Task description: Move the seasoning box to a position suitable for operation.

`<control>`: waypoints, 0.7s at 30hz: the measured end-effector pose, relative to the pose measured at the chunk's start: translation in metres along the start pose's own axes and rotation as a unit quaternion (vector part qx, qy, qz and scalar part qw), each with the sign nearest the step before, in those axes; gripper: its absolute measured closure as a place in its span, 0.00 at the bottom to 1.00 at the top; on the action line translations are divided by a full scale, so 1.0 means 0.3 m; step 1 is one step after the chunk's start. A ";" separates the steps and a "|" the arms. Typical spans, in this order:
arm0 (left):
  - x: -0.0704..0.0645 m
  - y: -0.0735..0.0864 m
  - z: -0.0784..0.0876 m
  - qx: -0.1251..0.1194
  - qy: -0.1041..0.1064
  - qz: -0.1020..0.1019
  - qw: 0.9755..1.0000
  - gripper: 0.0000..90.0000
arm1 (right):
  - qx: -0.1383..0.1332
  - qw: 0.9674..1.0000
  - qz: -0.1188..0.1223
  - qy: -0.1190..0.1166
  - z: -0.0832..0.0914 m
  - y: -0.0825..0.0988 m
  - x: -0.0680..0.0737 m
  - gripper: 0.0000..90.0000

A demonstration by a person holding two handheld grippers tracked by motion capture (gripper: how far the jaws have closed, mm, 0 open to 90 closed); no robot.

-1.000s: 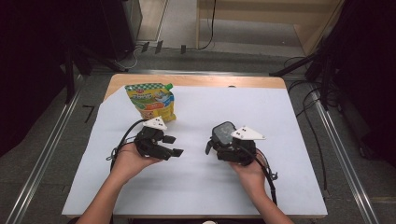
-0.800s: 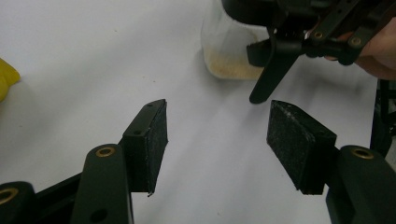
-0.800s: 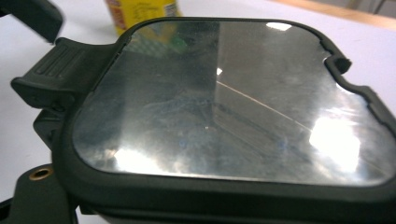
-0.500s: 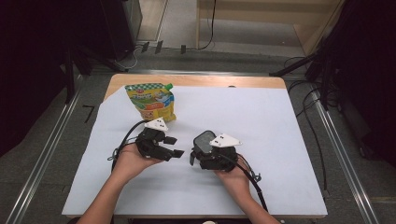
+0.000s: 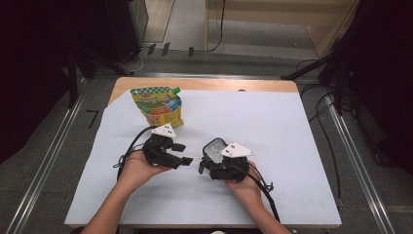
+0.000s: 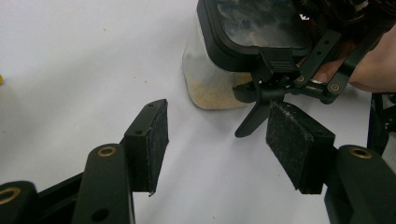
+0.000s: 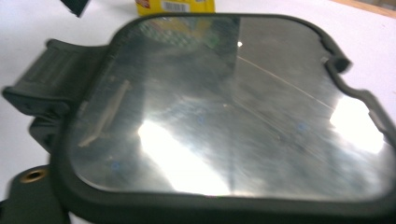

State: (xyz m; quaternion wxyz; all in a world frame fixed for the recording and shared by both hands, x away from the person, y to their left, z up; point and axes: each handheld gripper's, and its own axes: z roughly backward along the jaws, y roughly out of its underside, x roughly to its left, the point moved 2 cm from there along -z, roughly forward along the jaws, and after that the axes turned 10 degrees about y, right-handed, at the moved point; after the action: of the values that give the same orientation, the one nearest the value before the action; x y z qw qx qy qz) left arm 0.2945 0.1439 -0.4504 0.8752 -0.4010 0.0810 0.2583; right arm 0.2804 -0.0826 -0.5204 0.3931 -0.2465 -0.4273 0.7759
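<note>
Right tongs [image 5: 208, 163] grip the lidded jar [image 6: 219, 70]; left tongs [image 6: 217, 140] stand wide, empty. Risk: jar tips on the tabletop [image 5: 292, 126], spilling grains, if latch [image 6: 261, 100] opens.

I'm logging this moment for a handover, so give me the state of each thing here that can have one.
Container: upright on the table, lid on, some pale grainy filling at the bottom.
Lid: shut, latch tab sticking out at one side.
Yellow pouch: standing at the table's far side, green cap on.
Left gripper: open, nothing between its pads.
Right gripper: at the container; grip not discernible.
</note>
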 end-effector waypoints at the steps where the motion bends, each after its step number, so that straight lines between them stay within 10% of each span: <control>1: 0.000 0.000 0.000 -0.001 -0.001 0.001 1.000 0.44 | 0.002 1.000 0.001 0.001 0.003 0.001 -0.004 0.12; 14: 0.003 0.004 -0.005 -0.004 0.013 0.011 1.000 0.63 | 0.036 0.999 0.010 -0.023 0.193 0.008 -0.069 0.18; 21: -0.005 -0.006 -0.035 -0.007 0.034 0.006 0.999 0.92 | 0.029 0.999 0.000 -0.040 0.253 0.001 -0.112 0.57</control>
State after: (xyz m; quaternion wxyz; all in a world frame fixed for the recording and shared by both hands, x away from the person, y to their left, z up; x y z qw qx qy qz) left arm 0.2948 0.1346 -0.4555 0.8675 -0.4152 0.1114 0.2505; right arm 0.2448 -0.1458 -0.4802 0.3828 -0.2035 -0.4205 0.7970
